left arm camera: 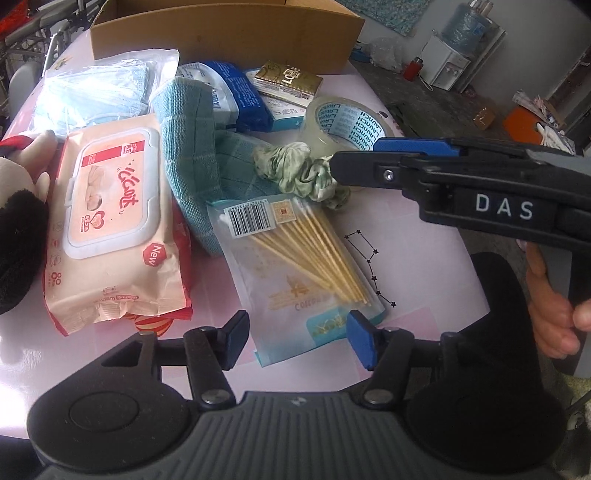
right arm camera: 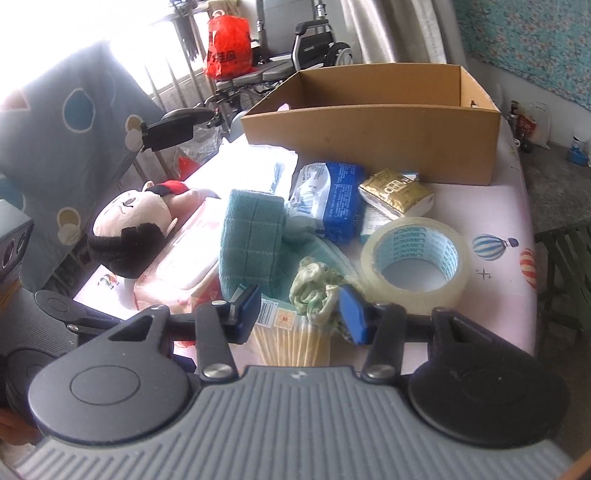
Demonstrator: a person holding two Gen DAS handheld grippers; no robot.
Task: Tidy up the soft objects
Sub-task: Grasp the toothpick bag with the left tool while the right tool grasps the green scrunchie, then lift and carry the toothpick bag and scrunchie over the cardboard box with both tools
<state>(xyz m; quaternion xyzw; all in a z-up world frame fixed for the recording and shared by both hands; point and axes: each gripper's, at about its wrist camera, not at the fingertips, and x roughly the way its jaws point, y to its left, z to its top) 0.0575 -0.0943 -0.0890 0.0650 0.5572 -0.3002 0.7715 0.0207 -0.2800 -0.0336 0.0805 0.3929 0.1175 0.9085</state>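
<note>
A green scrunchie [left arm camera: 299,168] [right arm camera: 314,291] lies mid-table beside a folded teal towel [left arm camera: 192,147] [right arm camera: 251,236]. A plush doll [left arm camera: 18,206] [right arm camera: 136,225] lies at the left next to a pink wet-wipes pack [left arm camera: 110,225] [right arm camera: 184,266]. A bag of face masks [left arm camera: 99,88] lies behind. My right gripper [right arm camera: 299,314] is open, its pads on either side of the scrunchie; in the left wrist view it [left arm camera: 340,166] reaches in from the right. My left gripper [left arm camera: 295,339] is open and empty above a cotton swab packet [left arm camera: 295,266].
An open cardboard box [left arm camera: 221,33] [right arm camera: 373,129] stands at the back of the pink table [left arm camera: 424,258]. A tape roll [left arm camera: 343,122] [right arm camera: 417,258], a blue packet [right arm camera: 332,195] and a gold box [left arm camera: 288,79] [right arm camera: 397,192] lie before it. A wheelchair [right arm camera: 306,48] stands behind.
</note>
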